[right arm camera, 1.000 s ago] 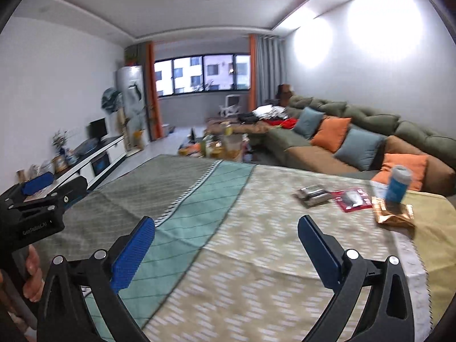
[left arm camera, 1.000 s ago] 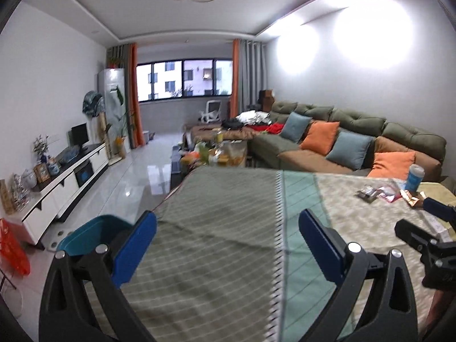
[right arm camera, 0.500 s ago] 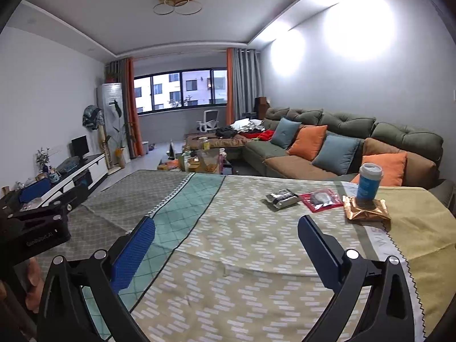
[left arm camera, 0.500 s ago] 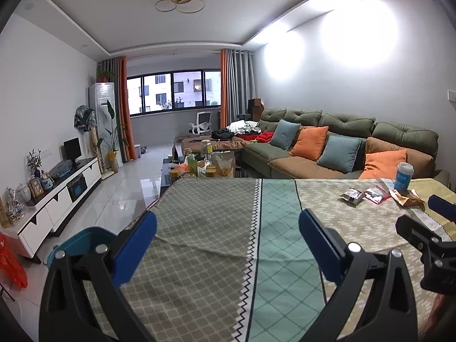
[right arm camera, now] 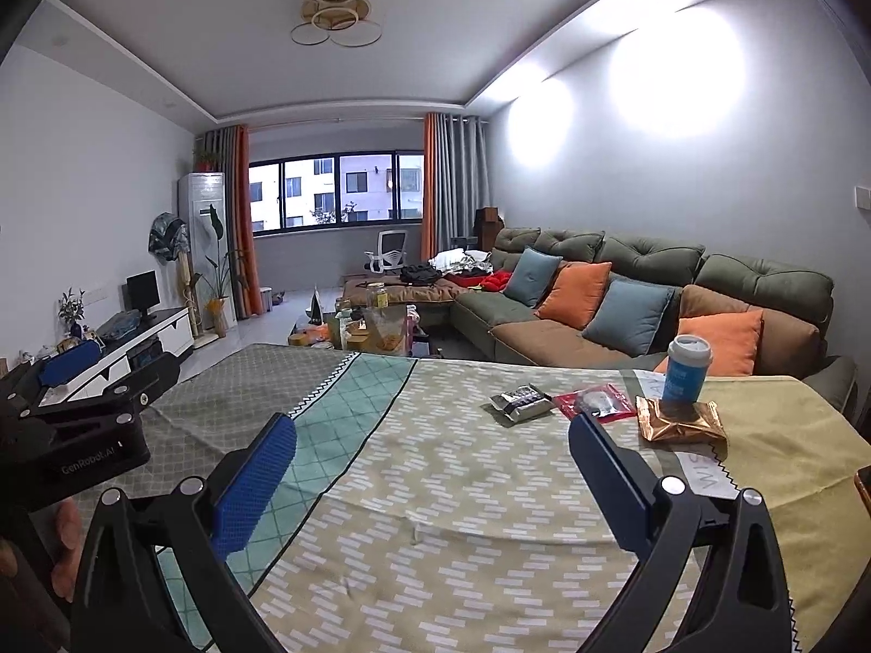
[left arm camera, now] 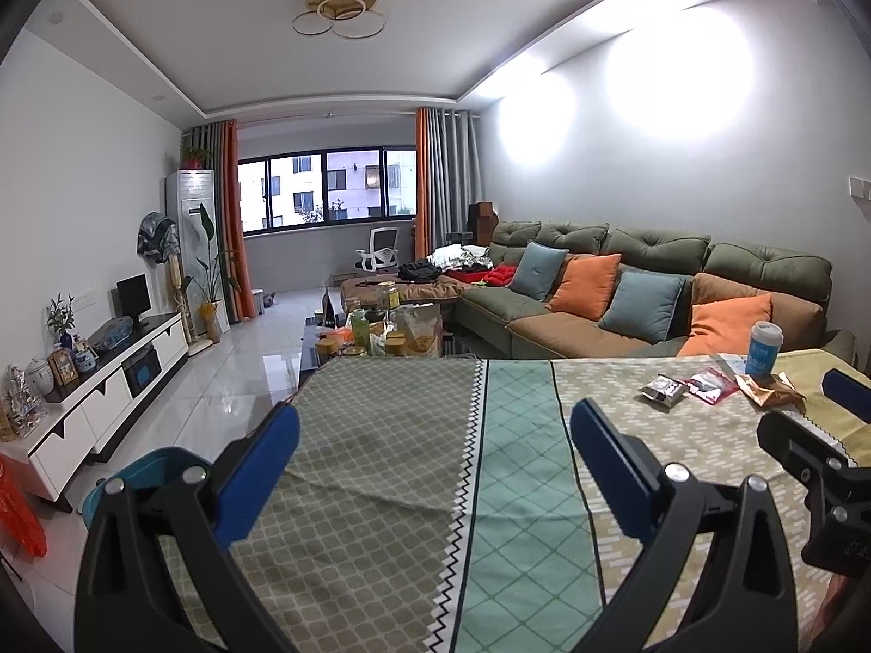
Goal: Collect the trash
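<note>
Trash lies at the far right of the patterned tablecloth [right arm camera: 435, 490]: a silver-black wrapper [right arm camera: 520, 401], a red packet [right arm camera: 594, 401], a gold foil bag [right arm camera: 680, 422] and a blue paper cup [right arm camera: 686, 369] standing at the bag's back edge. The left wrist view shows them too: the wrapper [left arm camera: 663, 389], red packet [left arm camera: 707, 383], foil bag [left arm camera: 767, 390] and cup [left arm camera: 763, 349]. My right gripper [right arm camera: 433, 481] is open, short of the trash, with nothing between its fingers. My left gripper [left arm camera: 434, 470] is open over the table's left half. A teal bin [left arm camera: 147, 476] stands on the floor by the table's left edge.
A green sofa [right arm camera: 653, 299] with orange and blue cushions runs behind the table on the right. A cluttered low table [left arm camera: 381, 332] stands beyond the far edge. A white TV cabinet [left arm camera: 109, 381] lines the left wall. A red bag [left arm camera: 19, 511] sits at the far left.
Both views have tilted up and steadied, showing more ceiling. The trash now sits lower and nearer in the right wrist view. Both grippers stayed open.
</note>
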